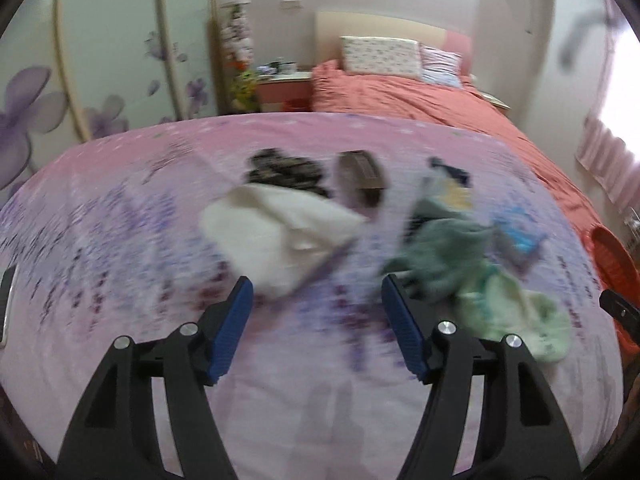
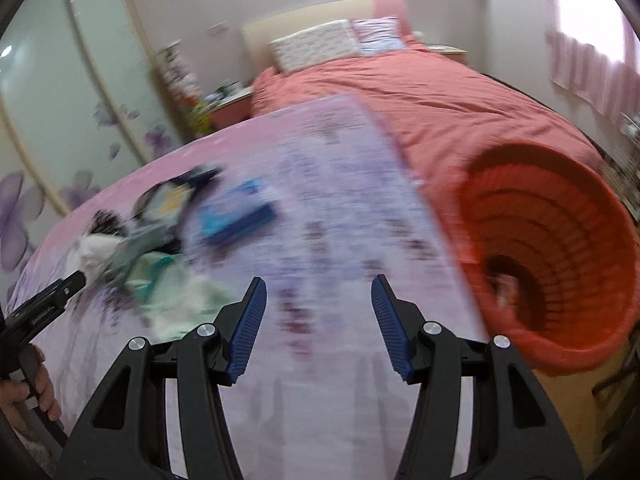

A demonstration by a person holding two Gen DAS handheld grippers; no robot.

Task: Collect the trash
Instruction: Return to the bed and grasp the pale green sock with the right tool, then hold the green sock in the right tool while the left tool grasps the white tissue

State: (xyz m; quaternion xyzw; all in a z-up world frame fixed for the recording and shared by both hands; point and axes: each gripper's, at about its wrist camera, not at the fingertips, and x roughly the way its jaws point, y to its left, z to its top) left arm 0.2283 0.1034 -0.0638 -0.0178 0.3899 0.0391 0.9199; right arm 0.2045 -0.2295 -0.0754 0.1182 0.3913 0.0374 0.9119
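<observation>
Left wrist view. Your left gripper [image 1: 316, 292] hangs over the pink and lilac flower-printed bedspread [image 1: 120, 220] with its blue-padded jaws standing apart and nothing between them. The litter lies ahead of the fingertips, blurred by motion:

- at 12 o'clock, a crumpled white paper sheet [image 1: 280, 236], with a dark patterned wad [image 1: 286, 172] just behind it;
- a brown cardboard box [image 1: 362, 178] beside that wad, toward 1 o'clock;
- at 1 to 2 o'clock, a grey-green crumpled cloth [image 1: 444, 252], touching a pale green wrapper [image 1: 520, 320] that reaches past the right jaw;
- a blue packet [image 1: 520, 228] beyond the cloth, at 2 o'clock;
- a multicoloured wrapper [image 1: 448, 184] behind the cloth; its print cannot be read.

At 3 o'clock, at the frame's edge, you see part of the orange woven plastic basket [image 1: 612, 256] and the black tip of your right gripper [image 1: 620, 312].

Right wrist view. Your right gripper [image 2: 318, 304] is likewise spread and empty, above bare bedspread [image 2: 340, 200]. The orange basket [image 2: 560, 240] lies on its side at 2 to 3 o'clock, its mouth facing you; something small sits deep inside, too blurred to name. The litter pile lies at 9 to 10 o'clock: blue packet [image 2: 236, 212], pale green wrapper [image 2: 168, 280], white paper [image 2: 94, 252]. Your left gripper [image 2: 52, 296] enters at 9 o'clock, your hand [image 2: 36, 384] on its handle. A salmon-red quilt [image 2: 420, 92] covers the bed beyond.
</observation>
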